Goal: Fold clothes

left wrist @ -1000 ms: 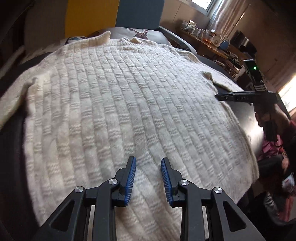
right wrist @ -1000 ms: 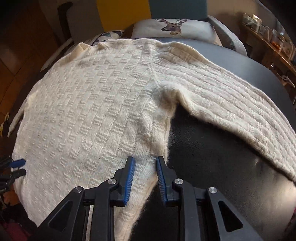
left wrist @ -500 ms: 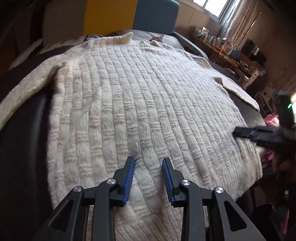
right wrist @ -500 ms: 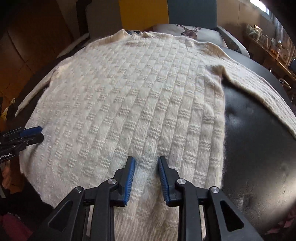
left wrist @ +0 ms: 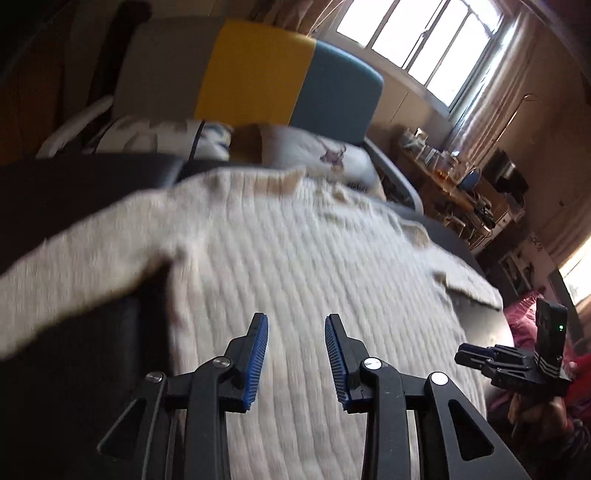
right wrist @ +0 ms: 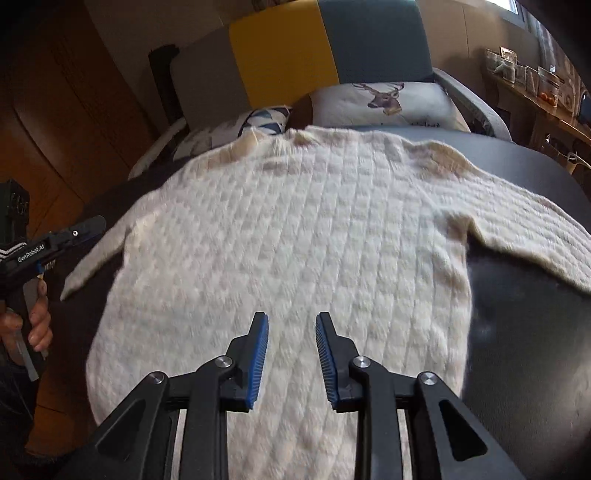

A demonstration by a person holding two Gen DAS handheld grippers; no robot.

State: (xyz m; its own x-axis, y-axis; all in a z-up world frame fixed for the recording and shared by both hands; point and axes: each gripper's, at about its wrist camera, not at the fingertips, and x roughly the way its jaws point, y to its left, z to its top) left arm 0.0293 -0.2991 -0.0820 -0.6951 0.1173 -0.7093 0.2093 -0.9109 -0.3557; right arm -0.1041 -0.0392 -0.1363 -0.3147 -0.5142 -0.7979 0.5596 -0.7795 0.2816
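Observation:
A cream knitted sweater [left wrist: 295,258] lies spread flat, front up, on a black leather surface [left wrist: 74,369], its sleeves out to both sides. My left gripper [left wrist: 295,321] hovers above the lower left part of its body, open, with nothing between the blue pads. In the right wrist view the sweater [right wrist: 295,240] fills the middle, and my right gripper [right wrist: 290,317] hangs open over its lower body, holding nothing. Each gripper shows in the other's view: the right gripper [left wrist: 480,360] at the sweater's right edge, the left gripper [right wrist: 85,225] off its left edge, held by a hand [right wrist: 37,317].
Behind the sweater stands a sofa back [right wrist: 280,59] in grey, yellow and blue, with a deer cushion [right wrist: 388,99] and a patterned cushion [right wrist: 236,129]. A cluttered shelf [left wrist: 443,173] and a window [left wrist: 417,33] are at the right. Wooden panelling [right wrist: 74,110] is at the left.
Both grippers have pulled back and risen from the sweater, so more of the sofa back shows. The right gripper moved from the armpit seam toward the body's middle. The sweater has not moved.

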